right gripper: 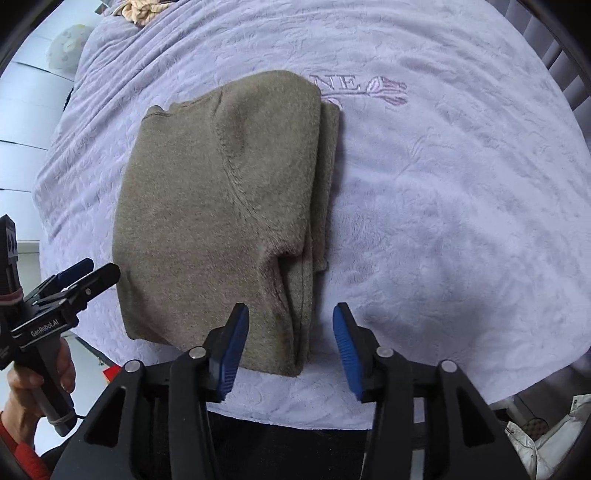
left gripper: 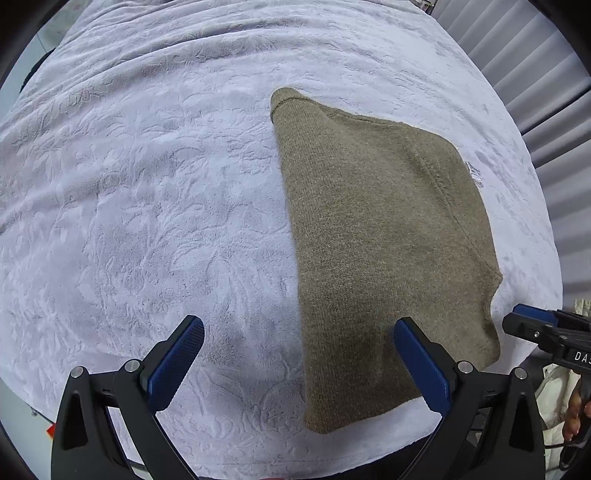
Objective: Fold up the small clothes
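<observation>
the right claw [right gripper: 290,332] points down at the near edge of the folded sweater [right gripper: 221,206], its blue pads [right gripper: 231,354] spread apart and pressing on nothing. the left pad hangs over the sweater's near hem, the right pad over bare blanket [right gripper: 461,221], so the sweater's folded right edge lies in the gap below them. whether the tips touch the cloth cannot be told.

the left claw [left gripper: 297,356] is released too, its jaws wide apart. its right pad [left gripper: 421,362] sits over the sweater's [left gripper: 384,236] near corner and its left pad over the blanket [left gripper: 147,206], with the sweater's left edge running between them. in the right wrist view this claw shows from the side at the lower left, just beside the sweater's left edge, held by a hand [right gripper: 40,384] with a red sleeve below it.

the sweater is olive-brown knit, folded into a rough rectangle with layers stacked along its right side and a curved seam across the top layer. it lies flat on the pale lilac embossed blanket, near its front edge. its far right corner covers part of some embroidered lettering [right gripper: 365,90] on the blanket. crumpled yellowish cloth [right gripper: 144,9] lies at the far end.
</observation>
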The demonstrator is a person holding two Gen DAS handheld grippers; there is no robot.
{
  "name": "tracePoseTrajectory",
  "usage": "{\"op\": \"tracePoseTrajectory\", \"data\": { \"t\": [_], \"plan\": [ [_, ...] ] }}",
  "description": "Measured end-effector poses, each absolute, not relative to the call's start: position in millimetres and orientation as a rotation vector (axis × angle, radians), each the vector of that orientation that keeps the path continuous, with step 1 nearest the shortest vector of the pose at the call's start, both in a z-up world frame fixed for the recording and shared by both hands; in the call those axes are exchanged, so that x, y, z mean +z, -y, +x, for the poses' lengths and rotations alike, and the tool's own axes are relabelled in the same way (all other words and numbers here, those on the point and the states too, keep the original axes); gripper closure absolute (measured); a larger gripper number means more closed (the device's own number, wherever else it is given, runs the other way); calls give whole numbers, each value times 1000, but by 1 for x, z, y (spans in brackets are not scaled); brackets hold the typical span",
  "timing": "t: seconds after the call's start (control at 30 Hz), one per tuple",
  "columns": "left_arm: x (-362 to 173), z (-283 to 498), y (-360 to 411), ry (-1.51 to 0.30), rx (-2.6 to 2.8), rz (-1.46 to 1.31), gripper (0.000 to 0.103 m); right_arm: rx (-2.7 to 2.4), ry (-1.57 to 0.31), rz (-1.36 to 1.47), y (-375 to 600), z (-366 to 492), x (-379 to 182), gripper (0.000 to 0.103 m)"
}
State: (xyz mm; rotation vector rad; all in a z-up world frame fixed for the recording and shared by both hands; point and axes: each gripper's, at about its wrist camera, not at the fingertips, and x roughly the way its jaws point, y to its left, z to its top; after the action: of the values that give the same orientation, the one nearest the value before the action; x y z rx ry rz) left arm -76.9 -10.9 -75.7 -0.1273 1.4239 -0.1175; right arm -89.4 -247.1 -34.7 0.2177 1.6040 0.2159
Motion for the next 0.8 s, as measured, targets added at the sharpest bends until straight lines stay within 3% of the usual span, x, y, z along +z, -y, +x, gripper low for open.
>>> {"op": "tracePoseTrajectory", "data": {
  "t": [0.1,0.27,0.4,0.53,0.8],
  "plan": [
    [-74,-78,12,-1435,-119,-121,0,216,-1609,196,239,-86,-30,50],
    [-72,-80,14,-1458,-130,-115,0,192,-1599,126,228,-83,-22,27],
    [-72,-82,16,-1475,-124,-103,0,179,-1583,117,222,-82,-18,22],
    [-71,-83,18,-1480,-120,-85,0,164,-1547,107,218,-82,-13,11],
    [-60,-82,20,-1464,-88,-64,0,120,-1485,86,217,-78,0,10]
  ]
}}
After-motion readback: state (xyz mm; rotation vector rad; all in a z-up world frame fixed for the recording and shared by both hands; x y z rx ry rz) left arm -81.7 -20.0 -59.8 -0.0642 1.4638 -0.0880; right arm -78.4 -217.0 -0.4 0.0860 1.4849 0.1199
